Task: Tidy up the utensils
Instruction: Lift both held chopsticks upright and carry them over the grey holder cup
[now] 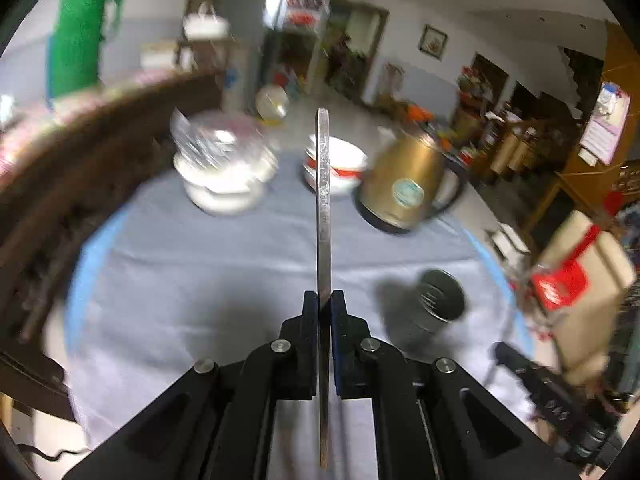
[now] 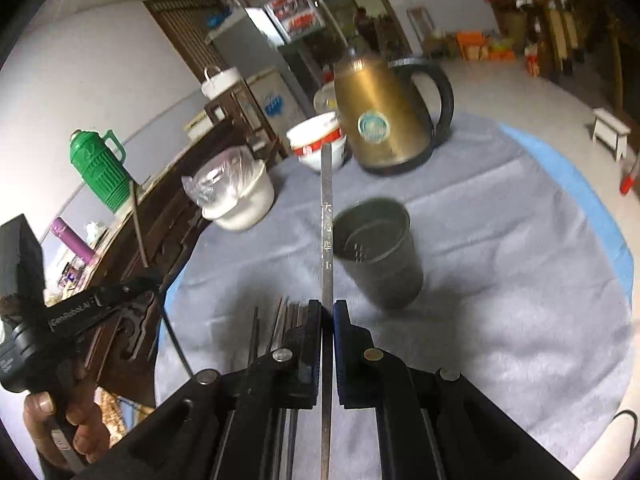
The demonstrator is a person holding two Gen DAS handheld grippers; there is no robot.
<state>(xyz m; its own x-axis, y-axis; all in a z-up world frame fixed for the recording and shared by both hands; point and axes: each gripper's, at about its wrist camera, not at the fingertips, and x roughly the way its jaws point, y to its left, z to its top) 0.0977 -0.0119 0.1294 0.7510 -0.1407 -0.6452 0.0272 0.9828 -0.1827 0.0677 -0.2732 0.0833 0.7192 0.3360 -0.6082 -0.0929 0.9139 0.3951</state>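
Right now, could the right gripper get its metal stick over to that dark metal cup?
Probably yes. The right gripper is shut on a thin metal utensil, and the metal cup stands upright, mouth open, just ahead to the right on the grey cloth, with nothing between.

My left gripper (image 1: 325, 300) is matte black plastic, two flat rectangular fingers (image 1: 309, 320) backed by angled linkage arms at the bottom of the frame, each joint pinned with a round silver screw head (image 1: 280, 346). My right gripper (image 2: 327, 312) is built the same, with silver pins (image 2: 372, 355) on black links and dark blue-black pads. At the lower left of the right wrist view my left hand (image 2: 60, 424) wraps a black handle, whose body carries white "GenRobot.AI" lettering (image 2: 74, 314) and a thin black cable (image 2: 176, 344).
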